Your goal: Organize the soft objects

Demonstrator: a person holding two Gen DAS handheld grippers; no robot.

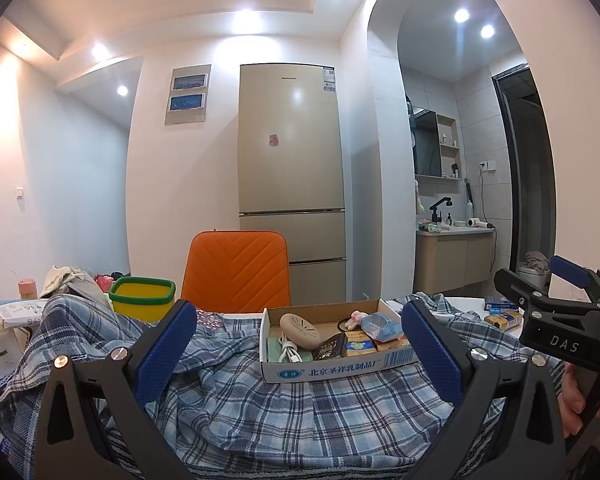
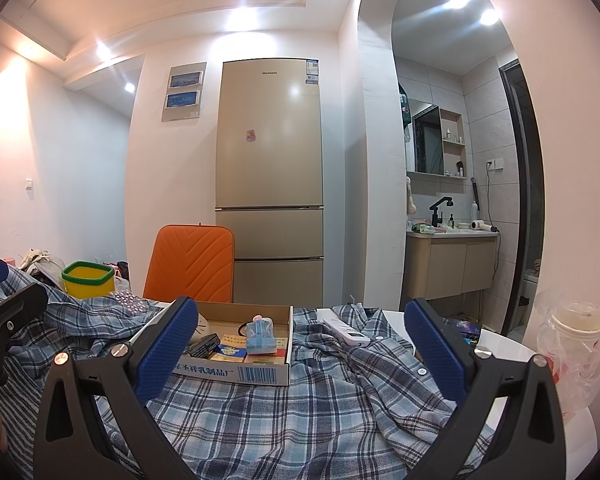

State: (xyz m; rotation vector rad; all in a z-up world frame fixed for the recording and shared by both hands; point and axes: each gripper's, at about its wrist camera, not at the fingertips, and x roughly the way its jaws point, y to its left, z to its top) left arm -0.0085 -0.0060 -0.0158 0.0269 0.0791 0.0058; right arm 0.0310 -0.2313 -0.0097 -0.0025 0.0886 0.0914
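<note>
A blue plaid shirt lies crumpled across the table; it also shows in the right wrist view. My left gripper is open and empty, held just above the shirt. My right gripper is open and empty above the same shirt. The right gripper also shows at the right edge of the left wrist view, and the left gripper at the left edge of the right wrist view. A small pink plush toy lies in the cardboard box.
A shallow cardboard box of small items sits on the shirt, also in the right wrist view. A yellow bin, an orange chair, a white remote and a plastic cup stand around. A fridge is behind.
</note>
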